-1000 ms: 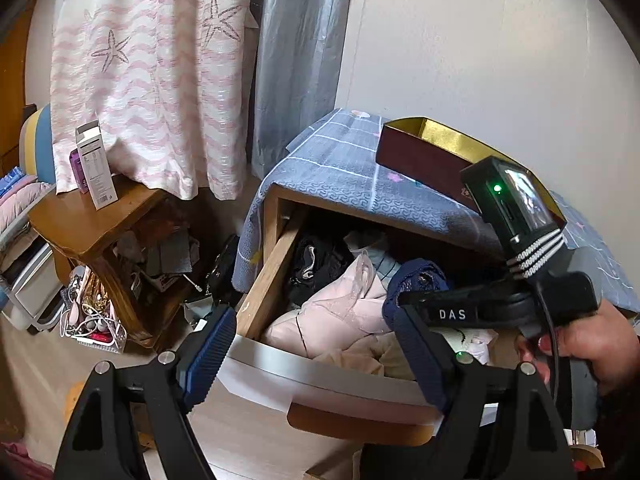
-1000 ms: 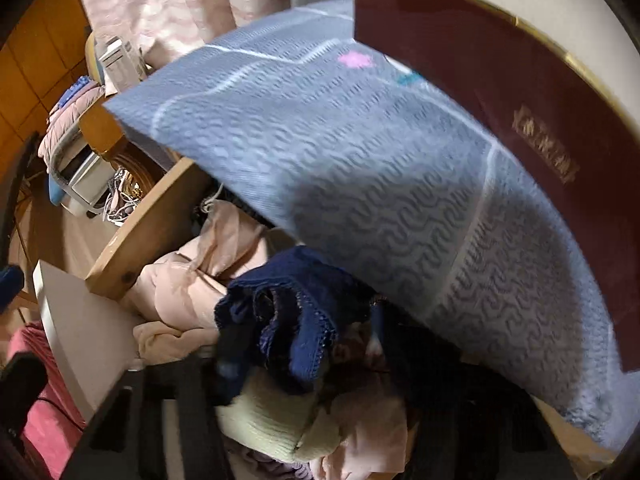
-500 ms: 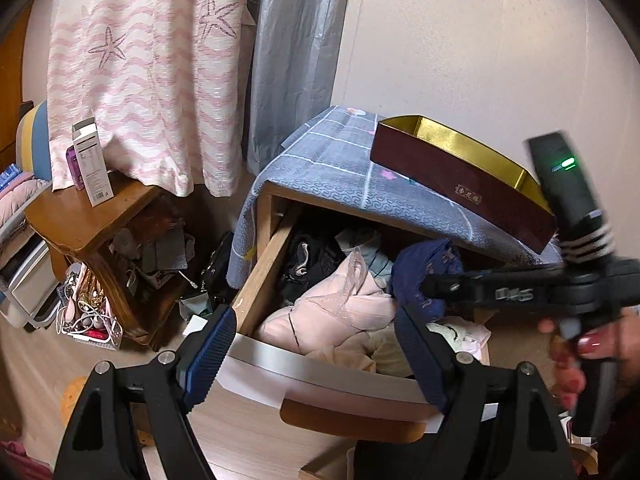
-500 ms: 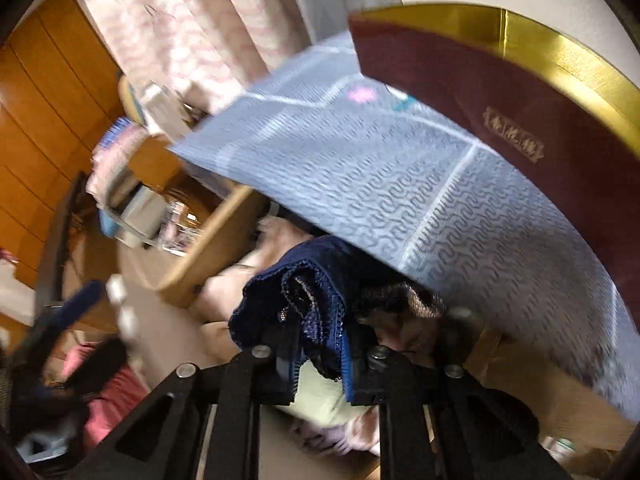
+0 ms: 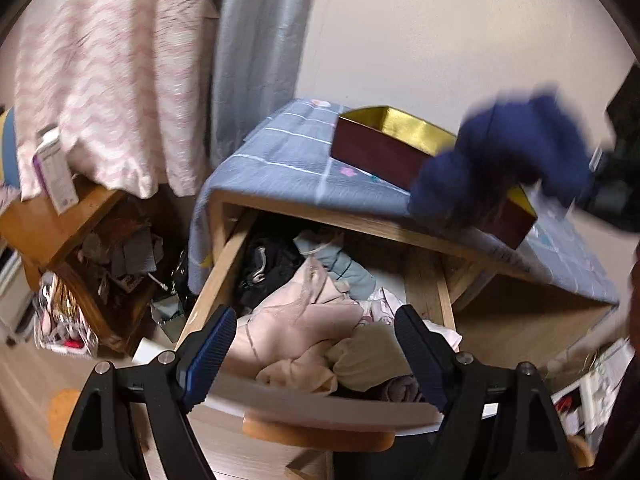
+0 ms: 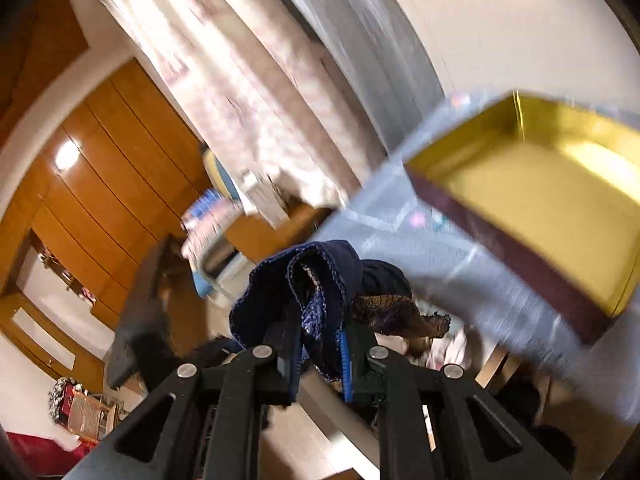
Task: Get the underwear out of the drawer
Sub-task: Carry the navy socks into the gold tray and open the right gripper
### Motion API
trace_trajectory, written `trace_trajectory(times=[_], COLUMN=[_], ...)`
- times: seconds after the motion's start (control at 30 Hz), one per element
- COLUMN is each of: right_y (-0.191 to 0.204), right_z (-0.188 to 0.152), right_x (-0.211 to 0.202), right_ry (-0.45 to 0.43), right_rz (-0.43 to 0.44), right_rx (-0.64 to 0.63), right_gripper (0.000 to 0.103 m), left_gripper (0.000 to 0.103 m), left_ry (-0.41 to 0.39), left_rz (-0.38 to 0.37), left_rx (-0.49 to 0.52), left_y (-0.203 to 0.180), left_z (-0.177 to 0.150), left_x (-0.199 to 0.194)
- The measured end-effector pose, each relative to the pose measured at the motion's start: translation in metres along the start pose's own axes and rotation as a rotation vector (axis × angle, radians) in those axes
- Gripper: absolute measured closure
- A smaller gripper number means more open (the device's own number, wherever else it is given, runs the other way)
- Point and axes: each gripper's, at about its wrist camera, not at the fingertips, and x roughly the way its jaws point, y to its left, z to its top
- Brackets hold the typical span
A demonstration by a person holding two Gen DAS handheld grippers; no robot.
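Navy lace-edged underwear (image 6: 316, 280) bunches in the right claw (image 6: 318, 354) — left claw (image 5: 316, 344) gapes wide over the drawer (image 5: 320, 404).

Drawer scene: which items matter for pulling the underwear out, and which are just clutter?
In play:
- navy underwear, clamped in the right gripper, lifted clear
- open drawer, still full of clothes
- left gripper, open, holding nothing

Lying about:
- gold-lined box on the blue cloth
- pink curtain
- side table with a carton
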Motion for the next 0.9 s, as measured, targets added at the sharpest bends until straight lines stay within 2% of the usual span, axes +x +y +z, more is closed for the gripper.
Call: trace_trajectory(times=[0.07,0.13,0.23,0.4,0.5,0.67,0.9], right_y=[0.005,0.002,-0.015,-0.052,-0.081,-0.125,-0.168], right_z=[0.013,0.024,0.041,0.067,0.079,0.085,0.095], right_x=[-0.017,-0.038,-0.058,-0.081,-0.074,-0.07,-0.039], right_ry=[-0.066,-0.147,-0.216,-0.251,-0.229,-0.173,-0.065], right_rz=[-0.023,-0.102,-0.219,-0.371,-0.514,-0.621,-0.758], right_rx=[-0.033,-0.07,-0.081,-0.08,-0.104,-0.093,-0.145], right_gripper=[0.088,0.088,0.088,0.088,0.088,0.088,0.088], left_gripper=[0.02,0.02,0.02,0.02,0.02,0.02,0.02], left_ry=[0.018,0.045,0.076,0.1,0.108,0.116,0.114], left_rz=[0.006,0.0,-0.016,-0.037,-0.036,-0.042,-0.061], left_rx=[0.049,0.088,0.142,0.216,0.242,0.269,0.293], left_y=[-0.01,-0.02,-0.034,-0.052,-0.057,-0.062,-0.065], left_z=[0.004,0.007,0.009,0.011,0.01,0.008,0.005], left_x=[0.009,0.019,0.032,0.044,0.048,0.05,0.048])
